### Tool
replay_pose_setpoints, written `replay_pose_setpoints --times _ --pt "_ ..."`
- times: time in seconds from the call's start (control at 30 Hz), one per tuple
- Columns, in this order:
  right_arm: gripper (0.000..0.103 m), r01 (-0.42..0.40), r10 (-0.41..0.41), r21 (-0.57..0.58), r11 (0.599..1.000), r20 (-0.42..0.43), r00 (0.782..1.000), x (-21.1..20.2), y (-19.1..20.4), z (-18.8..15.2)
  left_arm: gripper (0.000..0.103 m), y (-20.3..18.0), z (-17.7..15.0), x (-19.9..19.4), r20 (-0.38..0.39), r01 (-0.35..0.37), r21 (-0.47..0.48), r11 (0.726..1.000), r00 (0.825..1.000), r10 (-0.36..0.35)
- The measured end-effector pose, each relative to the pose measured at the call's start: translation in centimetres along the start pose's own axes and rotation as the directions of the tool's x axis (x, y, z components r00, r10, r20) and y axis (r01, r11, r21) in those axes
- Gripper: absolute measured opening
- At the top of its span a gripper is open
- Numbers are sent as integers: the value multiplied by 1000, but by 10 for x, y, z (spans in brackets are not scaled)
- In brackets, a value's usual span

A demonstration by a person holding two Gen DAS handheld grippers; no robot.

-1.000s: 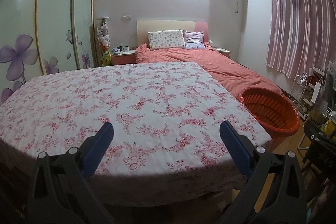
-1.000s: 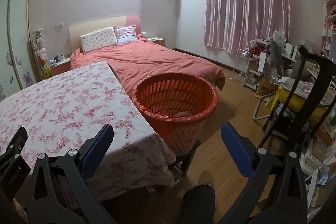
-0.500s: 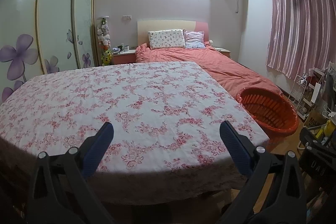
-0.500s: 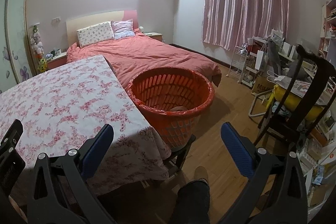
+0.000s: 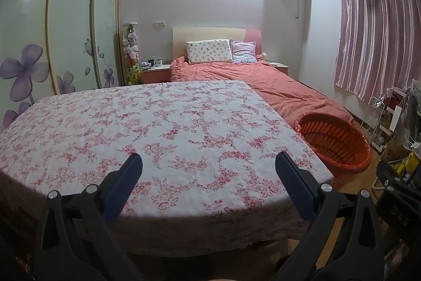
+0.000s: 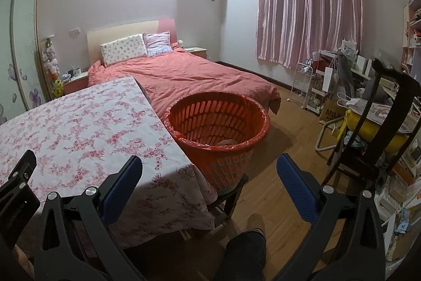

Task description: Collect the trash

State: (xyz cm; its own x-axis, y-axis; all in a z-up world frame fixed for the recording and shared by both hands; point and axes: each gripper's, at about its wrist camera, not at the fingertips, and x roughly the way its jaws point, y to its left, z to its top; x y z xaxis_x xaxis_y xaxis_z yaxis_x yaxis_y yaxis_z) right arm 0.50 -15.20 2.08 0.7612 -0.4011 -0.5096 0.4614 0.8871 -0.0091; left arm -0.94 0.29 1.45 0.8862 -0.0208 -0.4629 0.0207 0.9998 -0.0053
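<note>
basket [image 6: 218,128] sits just beside table [image 6: 79,128] edge, floor [image 6: 294,128] beyond.

A big table [image 5: 168,128] wears a white cloth with pink flowers [image 6: 79,128], and the cloth hangs down over the edges. Just beside the table's corner, an orange basket [image 6: 218,128] sits on a small dark stool [image 6: 231,195] that stands on the brown wood floor [image 6: 289,138]. Behind them is a bed [image 6: 189,75] with a red blanket and two pillows [image 5: 210,54] at its far end.
</note>
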Motion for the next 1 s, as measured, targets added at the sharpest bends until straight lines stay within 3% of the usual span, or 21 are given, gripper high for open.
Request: replay_pose_setpoints --times 1.0 --pt "101 1 -1 4 1000 -2 1000 1 0 2 99 0 1 -3 2 2 -5 1000 1000 -2"
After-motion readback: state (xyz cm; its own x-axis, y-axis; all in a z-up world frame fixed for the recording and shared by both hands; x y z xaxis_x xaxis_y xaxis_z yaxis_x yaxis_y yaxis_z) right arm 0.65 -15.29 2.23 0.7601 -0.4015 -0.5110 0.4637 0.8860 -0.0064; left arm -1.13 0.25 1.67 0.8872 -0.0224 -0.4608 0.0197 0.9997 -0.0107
